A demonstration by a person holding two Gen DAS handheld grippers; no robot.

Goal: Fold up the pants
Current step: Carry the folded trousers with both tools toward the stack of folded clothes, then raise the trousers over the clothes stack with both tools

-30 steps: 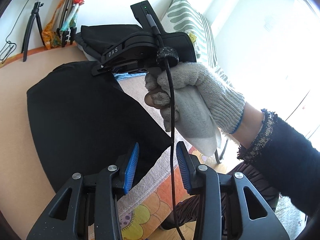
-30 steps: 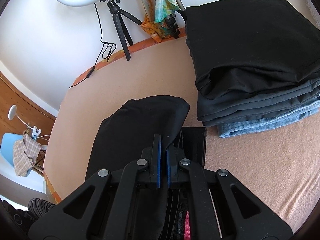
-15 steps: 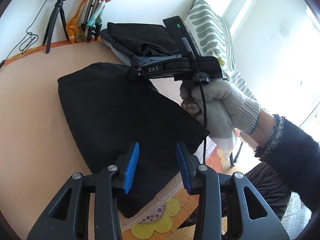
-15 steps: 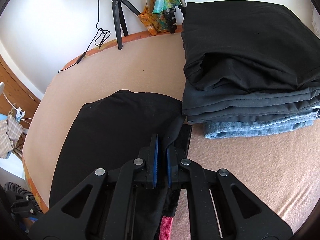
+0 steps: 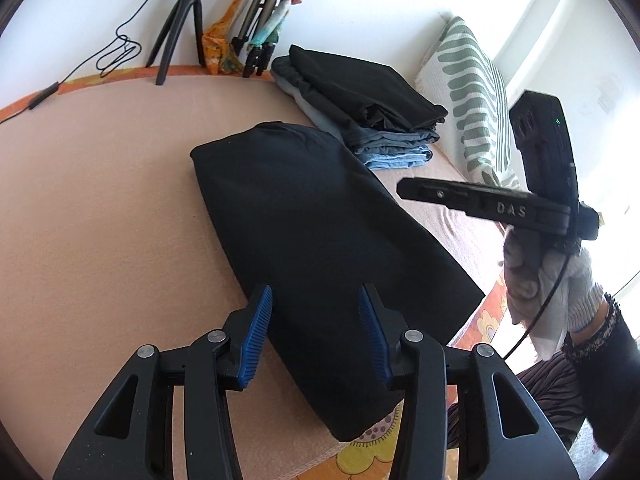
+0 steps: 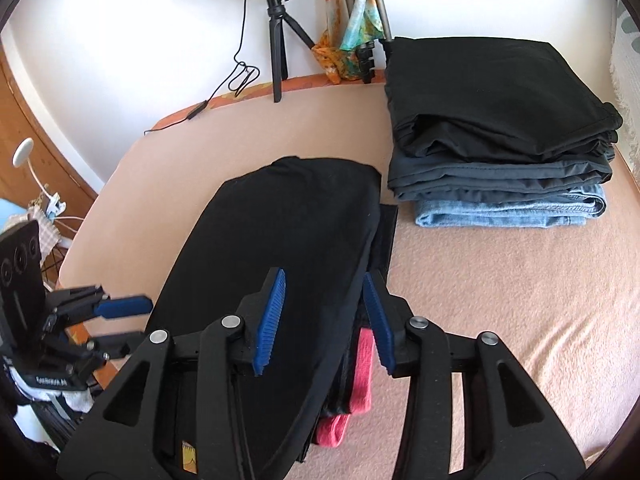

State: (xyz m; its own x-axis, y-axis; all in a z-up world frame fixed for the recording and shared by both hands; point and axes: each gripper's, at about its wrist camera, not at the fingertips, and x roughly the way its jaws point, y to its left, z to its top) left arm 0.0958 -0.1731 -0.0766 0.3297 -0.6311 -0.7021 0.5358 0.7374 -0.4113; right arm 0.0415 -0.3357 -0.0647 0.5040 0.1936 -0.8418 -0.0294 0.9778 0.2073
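Black pants (image 5: 320, 220) lie folded in a long band on the peach bed cover (image 5: 100, 220); in the right wrist view the pants (image 6: 280, 248) run from near my fingers toward the wall. My left gripper (image 5: 316, 334) is open and empty just above their near end. My right gripper (image 6: 324, 318) is open and empty over the pants' right edge. In the left wrist view the right gripper (image 5: 408, 190) hangs above the bed's right side in a gloved hand. A pink inner band (image 6: 362, 368) shows under the pants' edge.
A stack of folded dark pants and jeans (image 6: 500, 140) sits at the far right, also in the left wrist view (image 5: 368, 116). A ring-light tripod (image 6: 278, 40) and a colourful scarf (image 6: 344, 28) stand at the wall. A striped pillow (image 5: 472, 92) leans at the right.
My right gripper has opened and let go of the pants, and lifted back from them. The pants now lie flat. The left gripper has pulled back and turned left.
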